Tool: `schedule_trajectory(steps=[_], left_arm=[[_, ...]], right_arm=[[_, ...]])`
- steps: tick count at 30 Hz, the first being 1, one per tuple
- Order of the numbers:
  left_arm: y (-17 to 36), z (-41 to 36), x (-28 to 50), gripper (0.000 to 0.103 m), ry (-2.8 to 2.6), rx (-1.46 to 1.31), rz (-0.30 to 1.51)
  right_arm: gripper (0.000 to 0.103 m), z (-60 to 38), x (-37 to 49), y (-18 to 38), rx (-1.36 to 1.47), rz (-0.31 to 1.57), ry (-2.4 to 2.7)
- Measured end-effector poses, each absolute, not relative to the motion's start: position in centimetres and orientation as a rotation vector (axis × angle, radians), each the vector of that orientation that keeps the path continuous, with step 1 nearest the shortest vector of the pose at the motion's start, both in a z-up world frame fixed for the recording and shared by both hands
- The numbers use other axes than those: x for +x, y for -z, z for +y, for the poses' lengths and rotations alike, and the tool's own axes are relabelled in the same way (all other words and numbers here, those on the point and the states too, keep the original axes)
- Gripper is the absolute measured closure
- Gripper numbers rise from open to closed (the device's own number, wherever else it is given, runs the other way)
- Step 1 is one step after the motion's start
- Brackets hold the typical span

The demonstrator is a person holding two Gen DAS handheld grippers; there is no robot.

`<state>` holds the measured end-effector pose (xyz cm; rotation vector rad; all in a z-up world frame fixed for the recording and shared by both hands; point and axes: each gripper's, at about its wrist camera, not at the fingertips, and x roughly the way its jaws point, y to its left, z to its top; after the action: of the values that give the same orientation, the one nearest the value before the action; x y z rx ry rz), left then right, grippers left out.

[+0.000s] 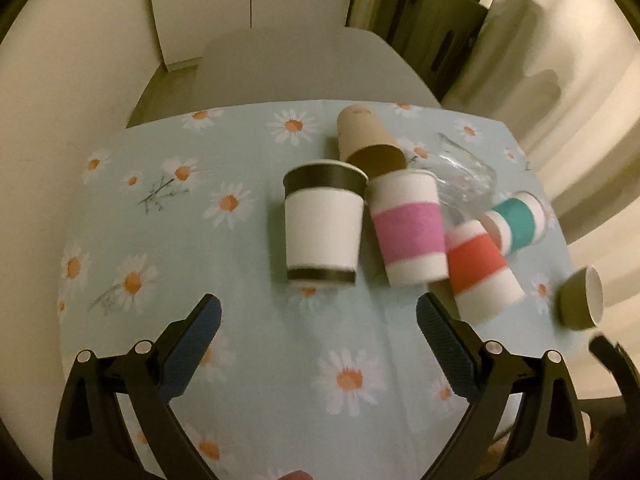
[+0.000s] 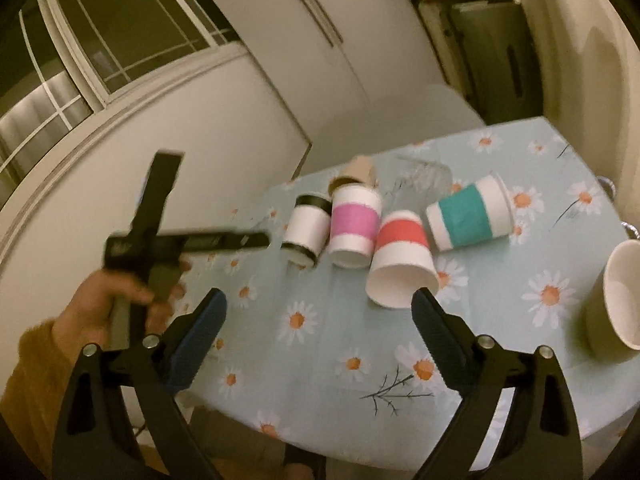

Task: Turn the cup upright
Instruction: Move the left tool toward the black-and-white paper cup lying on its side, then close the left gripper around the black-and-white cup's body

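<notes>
Several paper cups lie on their sides on the daisy-print tablecloth [image 1: 248, 360]. A black-and-white cup [image 1: 322, 236] lies nearest my left gripper [image 1: 318, 314], which is open and empty just in front of it. Beside it lie a pink-banded cup [image 1: 410, 230], a red-banded cup [image 1: 478, 268], a teal-banded cup [image 1: 516, 222] and a brown cup [image 1: 366, 138]. My right gripper [image 2: 320, 310] is open and empty, close to the red-banded cup's mouth [image 2: 400, 282]. The black-and-white cup [image 2: 306, 230], pink cup [image 2: 354, 226] and teal cup [image 2: 466, 218] lie beyond.
A clear glass [image 1: 464, 168] lies on its side behind the cups. An olive mug [image 2: 616, 300] with a white inside lies at the table's right edge. The left hand and its gripper body [image 2: 160, 240] are at the table's left. A grey chair [image 1: 280, 68] stands behind.
</notes>
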<state>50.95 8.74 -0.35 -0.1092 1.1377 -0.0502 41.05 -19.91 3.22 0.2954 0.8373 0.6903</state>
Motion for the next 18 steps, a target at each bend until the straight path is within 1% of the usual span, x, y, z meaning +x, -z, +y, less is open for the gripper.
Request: schedule_trajectory(steps=[6,11,13,14,18], left_arm=[[2.8,8.6,54.3,0.008,0.055,-0.085,1.190],[4.2,8.8,56.0,0.008,0.034,-0.068,1.215],[4.6,8.6,56.6,0.014,0.037,-0.047,1.228],[4.8,8.6,56.9,0.018,0.039,-0.048,1.230],[5.7,7.7,57.4,0.020,0.049,-0.021,1.263]], right_arm=[[0.011,-18.5,41.0,-2.6,0.282,0.890,-0.757],[0.011,-17.3,39.9,-2.9,0.185,0.860,-0.732],[0.011,-17.2,39.8,-2.9,0.177,0.857,-0.725],[0.011,-17.4,39.9,-2.8,0.182,0.861,-0.726],[0.011,-18.3,40.3,-2.6,0.213,0.882,-0.718]])
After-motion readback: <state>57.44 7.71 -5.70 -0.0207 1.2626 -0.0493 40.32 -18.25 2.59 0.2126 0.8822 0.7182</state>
